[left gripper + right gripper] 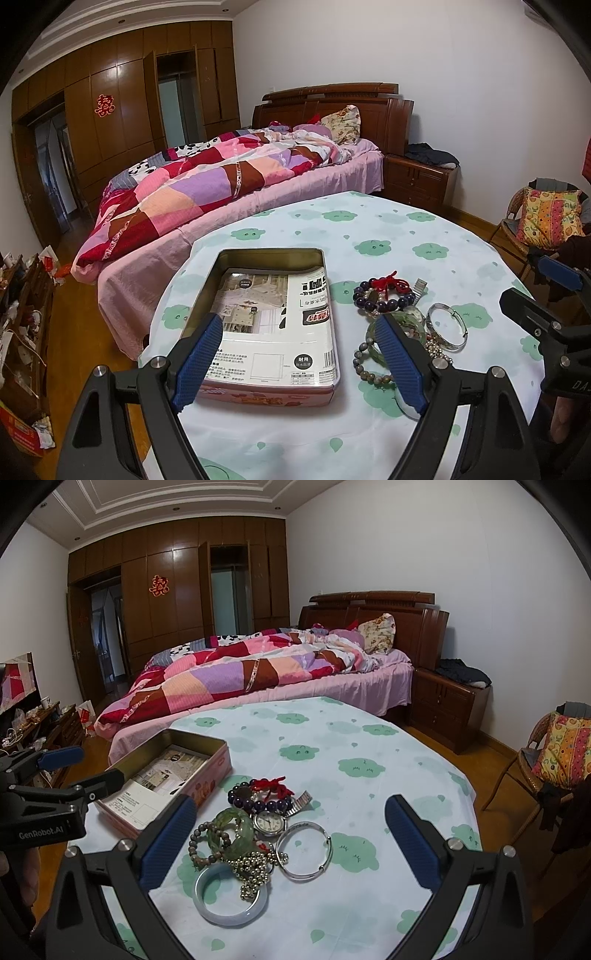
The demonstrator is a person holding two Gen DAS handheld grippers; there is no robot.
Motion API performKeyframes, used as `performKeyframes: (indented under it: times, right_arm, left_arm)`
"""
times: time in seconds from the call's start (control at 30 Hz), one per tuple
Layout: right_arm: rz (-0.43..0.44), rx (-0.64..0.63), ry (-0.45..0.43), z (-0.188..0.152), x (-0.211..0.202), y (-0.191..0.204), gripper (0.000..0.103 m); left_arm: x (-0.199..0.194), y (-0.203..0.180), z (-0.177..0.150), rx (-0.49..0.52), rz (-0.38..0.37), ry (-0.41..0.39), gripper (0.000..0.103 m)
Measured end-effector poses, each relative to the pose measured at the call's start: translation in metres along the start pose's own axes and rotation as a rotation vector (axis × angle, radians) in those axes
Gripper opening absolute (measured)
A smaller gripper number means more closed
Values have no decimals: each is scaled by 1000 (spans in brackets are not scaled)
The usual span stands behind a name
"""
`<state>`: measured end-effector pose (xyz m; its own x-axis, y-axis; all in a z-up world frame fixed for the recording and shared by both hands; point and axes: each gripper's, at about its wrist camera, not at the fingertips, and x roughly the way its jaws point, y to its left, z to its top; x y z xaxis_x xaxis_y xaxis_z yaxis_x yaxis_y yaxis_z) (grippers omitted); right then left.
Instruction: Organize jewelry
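Right wrist view: a heap of jewelry is seen on the round table covered in a white cloth with green clouds [369,738], just right of the open rectangular metal tin [218,760] lined with a printed sheet. Nearest lies a pale blue-white jade bangle [231,915], touching a silver bead chain [255,867]; beyond are a green jade bangle [231,832], a silver bangle [304,849], a wristwatch [269,821] and a purple bead bracelet [258,801]. The right gripper [290,834] is held spread wide over the heap, gripping nothing. The left gripper [301,350] is likewise spread, empty, above the tin's right edge.

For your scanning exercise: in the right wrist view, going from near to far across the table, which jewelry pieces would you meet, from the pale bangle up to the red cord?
Pale bangle → silver bead chain → green bangle → watch → purple bead bracelet → red cord.
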<state>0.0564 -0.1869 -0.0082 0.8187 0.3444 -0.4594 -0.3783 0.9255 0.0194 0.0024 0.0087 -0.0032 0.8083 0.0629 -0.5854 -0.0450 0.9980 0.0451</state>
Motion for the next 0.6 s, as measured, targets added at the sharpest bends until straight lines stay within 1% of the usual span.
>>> performKeyframes:
  times: [0.6]
  right_arm:
    - [2, 2, 2, 0, 1, 0, 103]
  left_arm:
    - [0, 0, 0, 1, 0, 2, 85]
